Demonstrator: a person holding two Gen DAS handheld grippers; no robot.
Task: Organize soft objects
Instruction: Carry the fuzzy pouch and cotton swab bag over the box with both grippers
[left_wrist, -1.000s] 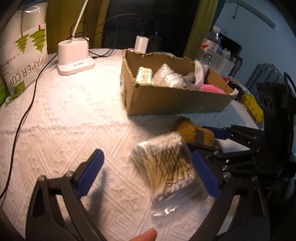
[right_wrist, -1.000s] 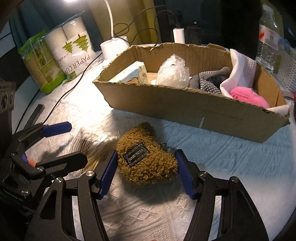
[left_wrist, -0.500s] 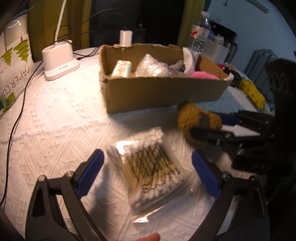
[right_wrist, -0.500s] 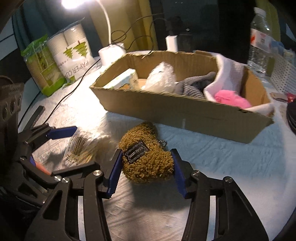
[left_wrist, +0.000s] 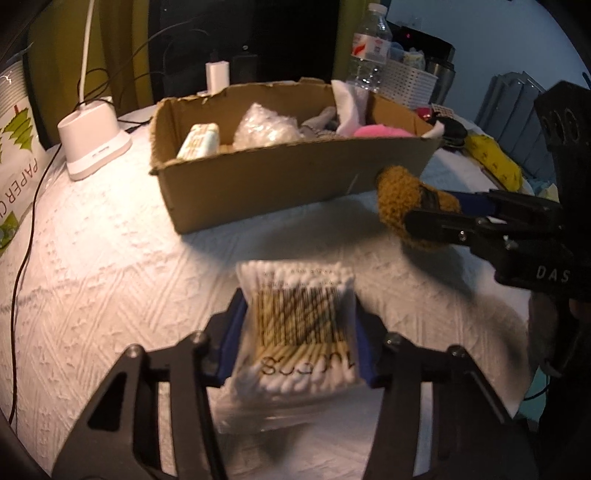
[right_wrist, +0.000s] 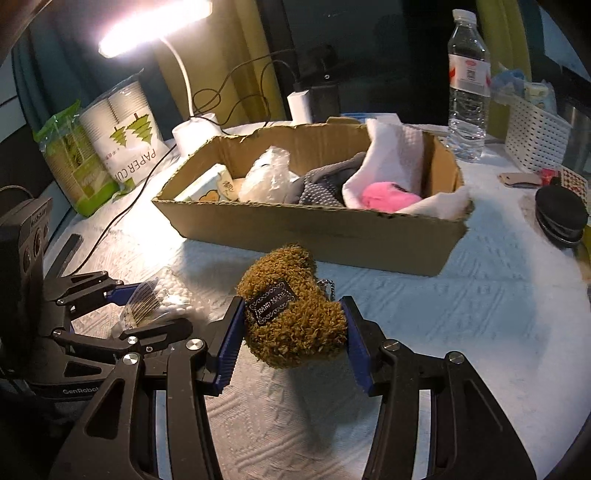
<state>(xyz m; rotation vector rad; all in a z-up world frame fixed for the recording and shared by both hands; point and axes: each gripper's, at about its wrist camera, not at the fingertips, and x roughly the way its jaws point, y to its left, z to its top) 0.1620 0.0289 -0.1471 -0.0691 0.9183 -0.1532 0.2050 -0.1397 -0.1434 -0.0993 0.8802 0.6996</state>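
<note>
— While your left gripper (left_wrist: 297, 341) sits low over the white textured table cover (left_wrist: 110, 258), what have its blue pads got between them?

— Your bag of cotton swabs (left_wrist: 301, 325). Both pads press on the sides of the clear bag, so you are pinching it across its width (the printed lettering faces the left wrist camera upside down). I cannot tell whether the bag is lifted or resting on the cover. From the right wrist view you see the same bag (right_wrist: 151, 299) caught in the left gripper (right_wrist: 147, 306), just beside your other tool.

— And your right gripper (right_wrist: 293, 334)?

— Its fingers (right_wrist: 231, 347) are squeezed onto the brown fuzzy pouch (right_wrist: 293, 321), one pad on each side, with the dark label patch facing up and a short metal chain trailing from its far edge. In the left wrist view the pouch (left_wrist: 402, 203) appears held above the cover, close to the near wall of the cardboard box (left_wrist: 288, 173).

— Where is that box for you?

— Straight ahead of both tools, near the pouch. Inside you can see a small tissue pack (right_wrist: 207, 184) at the left end, a crinkled clear plastic bundle (right_wrist: 267, 177), a grey dotted cloth (right_wrist: 321, 188), a white towel (right_wrist: 391, 155) and something pink (right_wrist: 388, 195) at the right end.

— Anything around it?

— A lamp base (left_wrist: 92, 140) and a paper cup sleeve (right_wrist: 125, 136) to your left, a water bottle (right_wrist: 467, 85) and a white basket (right_wrist: 535, 136) beyond the box on the right.
</note>
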